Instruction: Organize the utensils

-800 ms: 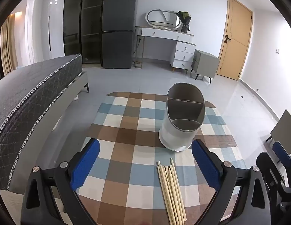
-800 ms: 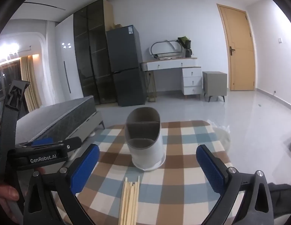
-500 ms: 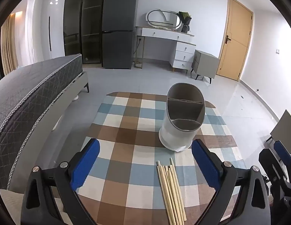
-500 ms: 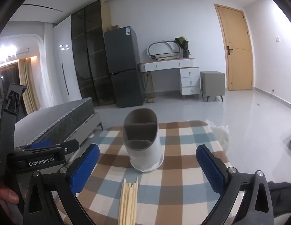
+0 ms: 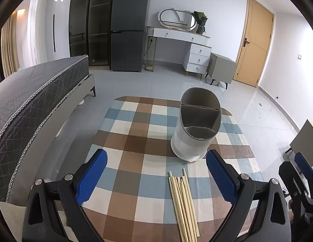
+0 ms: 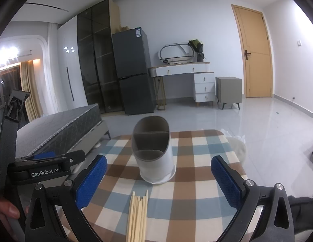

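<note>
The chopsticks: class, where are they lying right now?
In both wrist views the chopsticks lie bundled flat on the checked tablecloth, just nearer the cameras than the white utensil holder, not touching it.

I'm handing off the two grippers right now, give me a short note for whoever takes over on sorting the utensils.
Left gripper: jaws wide open, holding nothing, above the near part of the table.
Right gripper: also wide open and empty, aimed at the holder.
The bundle of pale wooden chopsticks lies flat on the blue, brown and cream checked tablecloth, just short of the holder and apart from it.
The white oval utensil holder with grey divided compartments stands upright mid-table; the compartments look empty.
Done: nothing yet.
Left: pick up the chopsticks and stand them in one compartment.
</note>
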Demonstrator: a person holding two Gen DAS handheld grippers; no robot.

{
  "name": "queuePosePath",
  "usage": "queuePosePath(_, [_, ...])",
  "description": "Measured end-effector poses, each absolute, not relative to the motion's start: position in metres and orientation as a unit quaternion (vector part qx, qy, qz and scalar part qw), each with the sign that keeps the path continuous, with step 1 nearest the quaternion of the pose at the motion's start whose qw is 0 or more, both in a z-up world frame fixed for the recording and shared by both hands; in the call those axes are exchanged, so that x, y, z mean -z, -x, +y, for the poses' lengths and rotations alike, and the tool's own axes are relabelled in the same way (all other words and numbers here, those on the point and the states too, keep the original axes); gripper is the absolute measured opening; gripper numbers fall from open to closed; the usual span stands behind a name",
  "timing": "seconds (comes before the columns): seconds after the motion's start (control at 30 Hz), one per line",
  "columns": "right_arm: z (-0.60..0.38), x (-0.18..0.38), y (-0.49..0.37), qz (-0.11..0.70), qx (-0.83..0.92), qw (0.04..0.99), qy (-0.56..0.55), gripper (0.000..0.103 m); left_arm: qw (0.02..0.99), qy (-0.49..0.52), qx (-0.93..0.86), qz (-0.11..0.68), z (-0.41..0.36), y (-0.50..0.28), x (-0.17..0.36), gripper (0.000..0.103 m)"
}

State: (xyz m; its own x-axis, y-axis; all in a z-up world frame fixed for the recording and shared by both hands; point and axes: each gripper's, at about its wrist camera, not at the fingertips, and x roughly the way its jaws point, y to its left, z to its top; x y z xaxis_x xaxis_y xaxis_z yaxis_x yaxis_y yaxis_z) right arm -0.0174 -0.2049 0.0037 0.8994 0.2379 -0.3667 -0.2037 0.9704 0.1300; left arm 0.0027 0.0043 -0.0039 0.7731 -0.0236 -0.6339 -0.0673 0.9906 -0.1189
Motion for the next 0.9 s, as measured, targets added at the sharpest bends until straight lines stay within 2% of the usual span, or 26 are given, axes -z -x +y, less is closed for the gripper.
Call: queuePosePath(0.9, [-0.2062,-0.0018,0.0163,0.203,-0.109,0.972,-0.041,0.103,0.936,0.062,-0.008,0.346,0.0012,-0.0022,0.0078,0.096])
